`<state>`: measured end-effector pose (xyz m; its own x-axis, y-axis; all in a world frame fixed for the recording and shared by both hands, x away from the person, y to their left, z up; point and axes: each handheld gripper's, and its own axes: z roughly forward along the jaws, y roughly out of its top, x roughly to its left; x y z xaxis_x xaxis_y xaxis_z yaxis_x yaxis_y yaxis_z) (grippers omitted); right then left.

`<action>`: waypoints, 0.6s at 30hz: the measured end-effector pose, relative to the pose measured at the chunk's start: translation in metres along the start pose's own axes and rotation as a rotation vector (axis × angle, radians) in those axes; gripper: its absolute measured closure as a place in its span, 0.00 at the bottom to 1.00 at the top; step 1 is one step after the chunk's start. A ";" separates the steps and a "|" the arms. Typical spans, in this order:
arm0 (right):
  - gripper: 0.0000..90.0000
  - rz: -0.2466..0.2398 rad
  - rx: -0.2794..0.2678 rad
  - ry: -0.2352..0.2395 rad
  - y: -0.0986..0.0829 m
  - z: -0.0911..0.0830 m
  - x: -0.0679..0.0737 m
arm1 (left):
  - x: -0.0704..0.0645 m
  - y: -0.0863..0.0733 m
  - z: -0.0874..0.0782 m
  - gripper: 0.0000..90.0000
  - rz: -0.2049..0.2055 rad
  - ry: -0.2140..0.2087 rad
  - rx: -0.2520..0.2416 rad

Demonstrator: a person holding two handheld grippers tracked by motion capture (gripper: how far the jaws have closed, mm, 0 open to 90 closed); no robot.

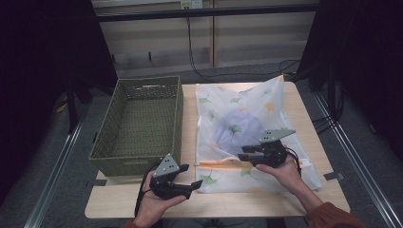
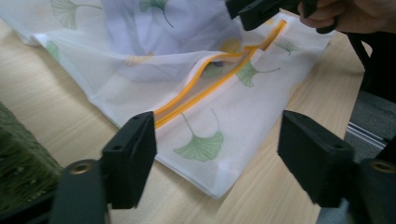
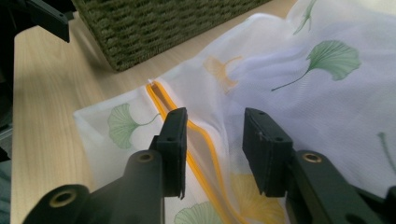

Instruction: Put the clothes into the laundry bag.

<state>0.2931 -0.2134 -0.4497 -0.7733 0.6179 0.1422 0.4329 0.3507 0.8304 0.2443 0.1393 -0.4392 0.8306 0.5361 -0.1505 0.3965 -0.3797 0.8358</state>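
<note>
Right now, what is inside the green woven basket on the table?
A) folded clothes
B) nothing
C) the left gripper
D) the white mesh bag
B: in the high view the basket shows only its bare woven bottom, while the mesh bag lies beside it on the table.

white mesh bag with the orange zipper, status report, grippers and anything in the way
Left gripper open, short of bag corner. Right gripper open over orange zipper. White leaf-print mesh bag flat on table, zipper partly open. Green woven basket alongside, clear.
</note>
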 end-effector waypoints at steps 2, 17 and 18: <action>0.65 0.000 -0.025 -0.016 -0.001 -0.007 0.002 | 0.001 0.001 -0.003 0.34 0.001 0.006 -0.008; 0.58 0.060 -0.164 -0.114 -0.015 -0.056 0.000 | 0.007 0.002 -0.040 0.35 -0.018 0.085 -0.115; 0.58 0.058 -0.167 -0.121 -0.016 -0.058 0.000 | 0.009 0.001 -0.043 0.34 -0.028 0.088 -0.130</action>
<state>0.2588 -0.2596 -0.4321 -0.6837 0.7171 0.1354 0.3847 0.1965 0.9019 0.2350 0.1761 -0.4165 0.7801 0.6114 -0.1326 0.3605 -0.2661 0.8940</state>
